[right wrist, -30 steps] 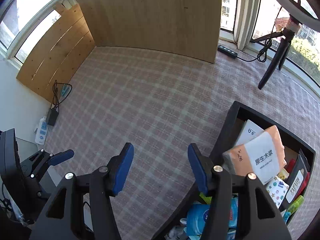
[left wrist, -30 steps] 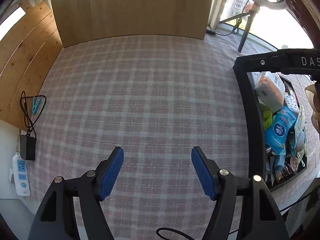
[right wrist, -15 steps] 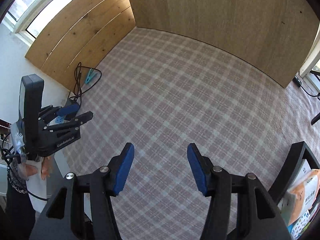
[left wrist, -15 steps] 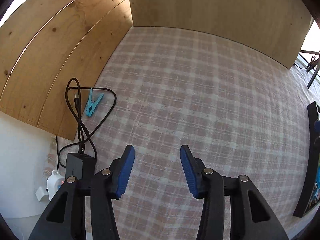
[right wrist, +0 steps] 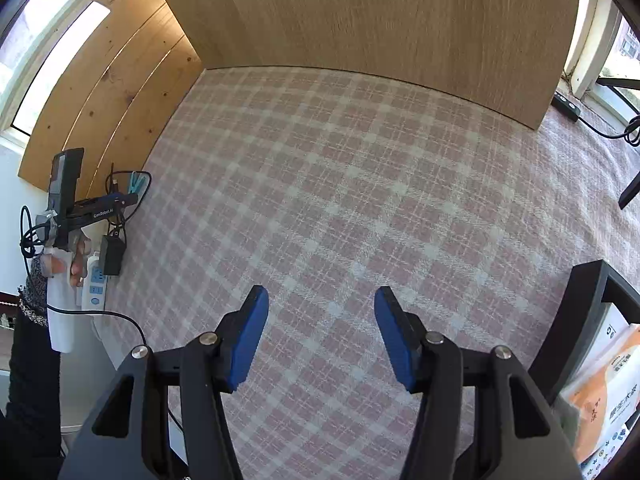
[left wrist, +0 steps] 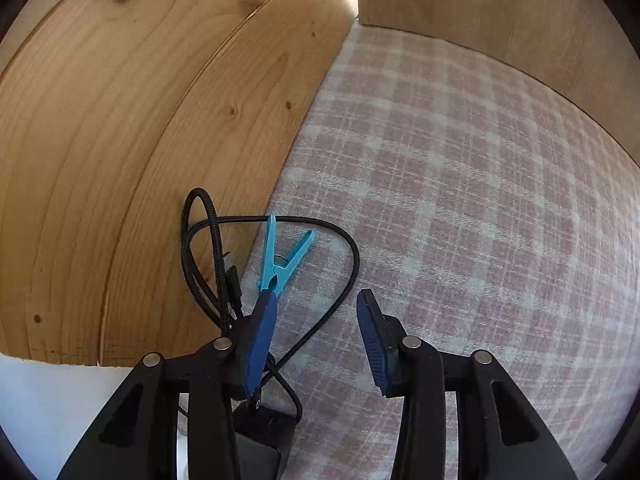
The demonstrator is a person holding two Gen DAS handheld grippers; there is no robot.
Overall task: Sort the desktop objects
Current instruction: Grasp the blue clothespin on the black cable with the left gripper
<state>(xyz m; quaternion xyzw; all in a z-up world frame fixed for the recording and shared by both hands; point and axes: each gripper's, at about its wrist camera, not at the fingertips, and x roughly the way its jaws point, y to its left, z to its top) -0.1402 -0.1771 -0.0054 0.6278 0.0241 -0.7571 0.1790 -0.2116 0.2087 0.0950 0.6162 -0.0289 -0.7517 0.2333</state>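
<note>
A light-blue clothes peg (left wrist: 284, 258) lies on the pink checked tablecloth (left wrist: 460, 200) by the wooden side board, inside a loop of black cable (left wrist: 352, 256). My left gripper (left wrist: 316, 294) points down just short of it; its left fingertip (left wrist: 266, 312) covers the peg's near end. The jaws are closing and press on nothing; only cable and cloth lie between them. The right wrist view shows the peg (right wrist: 136, 184) at the far left with the left gripper (right wrist: 130, 199) over it. My right gripper (right wrist: 321, 290) hangs open over bare cloth, holding nothing.
A black charger (left wrist: 260, 436) and a white power strip (right wrist: 94, 284) sit at the table's left edge, by a person's hand (right wrist: 76, 264). Wooden boards (right wrist: 380, 20) wall the back and left. A black box (right wrist: 580, 300) with a tissue pack (right wrist: 604, 392) stands at the right.
My left gripper swung left from the table's middle and sank towards the peg and cable, its jaws narrowing. My right gripper also drifted left, so the black box slid towards the right edge.
</note>
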